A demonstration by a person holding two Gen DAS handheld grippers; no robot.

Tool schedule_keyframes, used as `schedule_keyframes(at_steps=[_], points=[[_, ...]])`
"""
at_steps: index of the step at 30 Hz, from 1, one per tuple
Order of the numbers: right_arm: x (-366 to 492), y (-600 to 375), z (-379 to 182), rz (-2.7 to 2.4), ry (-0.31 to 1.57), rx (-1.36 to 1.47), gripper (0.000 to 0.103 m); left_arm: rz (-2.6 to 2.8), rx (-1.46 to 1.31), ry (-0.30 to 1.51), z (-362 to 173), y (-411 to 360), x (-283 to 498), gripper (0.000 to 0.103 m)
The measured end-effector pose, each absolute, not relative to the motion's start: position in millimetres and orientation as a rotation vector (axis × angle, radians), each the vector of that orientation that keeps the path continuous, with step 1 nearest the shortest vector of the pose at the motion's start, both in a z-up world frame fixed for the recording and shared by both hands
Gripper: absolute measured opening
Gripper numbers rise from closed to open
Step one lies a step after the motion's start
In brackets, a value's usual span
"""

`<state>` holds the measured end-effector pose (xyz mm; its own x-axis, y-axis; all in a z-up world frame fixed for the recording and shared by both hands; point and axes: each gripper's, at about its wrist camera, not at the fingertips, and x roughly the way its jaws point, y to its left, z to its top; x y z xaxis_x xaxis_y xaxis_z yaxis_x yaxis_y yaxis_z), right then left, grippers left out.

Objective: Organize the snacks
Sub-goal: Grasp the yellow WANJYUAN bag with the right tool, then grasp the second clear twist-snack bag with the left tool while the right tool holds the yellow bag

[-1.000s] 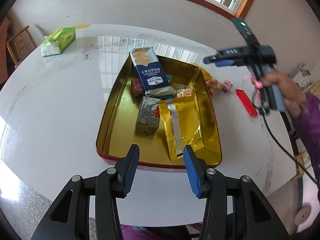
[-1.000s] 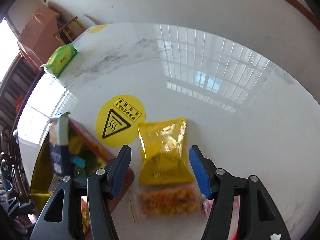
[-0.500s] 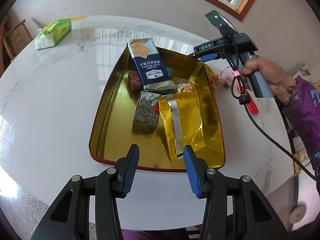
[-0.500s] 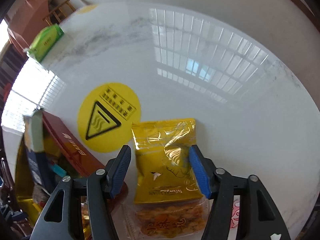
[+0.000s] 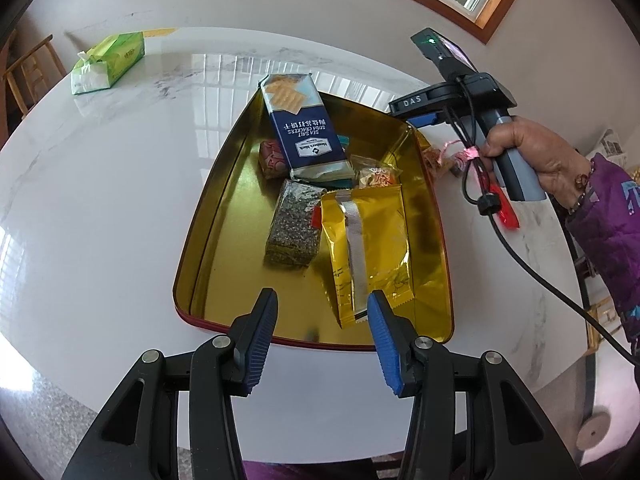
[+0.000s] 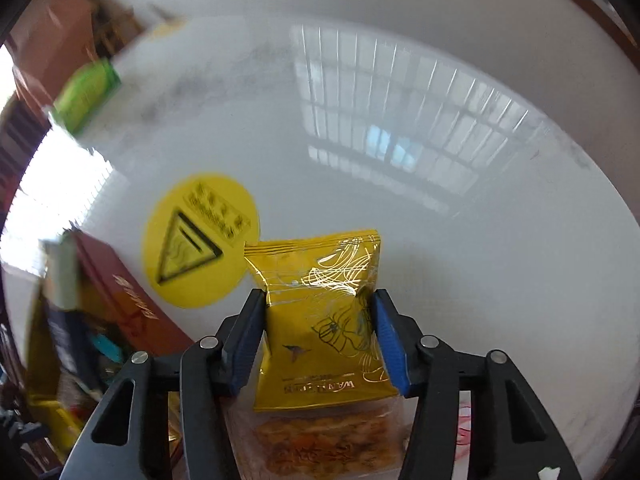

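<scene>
- Snacks are seen gathered in a gold tin (image 5: 208, 216) with a red outer rim, set on a white marble table (image 5: 100, 200); more lie loose on the table to the tin's right.
- At the far left of the left wrist view, a green tissue pack (image 5: 108, 63) is seen lying on the table, well apart from the tin.
- Inside the tin, a small reddish packet (image 5: 272, 158) is seen at the back, beside a blue cracker pack (image 5: 302, 128) that leans tilted over the other snacks.
- Just in front of these, a dark speckled block (image 5: 294, 230) is laid flat, and a gold foil pouch (image 5: 368, 248) lies to its right.
- The left gripper (image 5: 322, 328) is held above the tin's near rim; its blue pads stand apart and nothing is held between them.
- To the right of the tin, a red stick packet (image 5: 506, 212) is seen on the table, partly hidden by the cable.
- In the right wrist view, a round yellow warning sticker (image 6: 200, 240) is seen on the table, just beside the tin's red wall.
- The right gripper (image 6: 320, 332) has just been closing, and a yellow snack packet (image 6: 324, 320) is clamped between its pads.
- Below that packet, a clear bag of orange snacks (image 6: 328, 440) is seen lying on the table.
- The right gripper's handle is held by a hand (image 5: 532, 160) with a purple sleeve.
</scene>
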<state>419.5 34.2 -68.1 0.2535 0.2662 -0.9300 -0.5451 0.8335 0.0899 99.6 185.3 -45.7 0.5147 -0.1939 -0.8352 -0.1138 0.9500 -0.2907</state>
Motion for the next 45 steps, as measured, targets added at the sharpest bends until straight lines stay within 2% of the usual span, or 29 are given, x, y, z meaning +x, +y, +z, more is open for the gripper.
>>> schedule_keyframes(at_steps=[8,13,21,29,35,45], points=[[359.7,-86.0,2.6,0.512,1.027,-0.014,0.050,-0.017,-0.308,1.031,-41.7,184.6,96.6,0.048],[291.2,-191.2,-12.4,0.358,1.023,0.061,0.050,-0.023,-0.291,1.012,-33.2,177.9,91.3,0.048],[228.9,-283.9,-49.7,0.151,1.032,0.051,0.050,-0.108,-0.171,1.000,-11.9,134.9,95.7,0.048],[210.6,-310.4,-76.6,0.111,1.015,0.088,0.050,-0.280,0.121,0.930,17.1,63.2,127.4,0.048],[204.9,-316.4,-84.3,0.128,1.003,0.107,0.051,-0.467,0.314,0.865,31.8,18.5,186.0,0.049],[200.4,-320.2,-86.8,0.160,0.984,0.163,0.051,-0.572,0.413,1.125,-23.9,-8.5,313.2,0.048]])
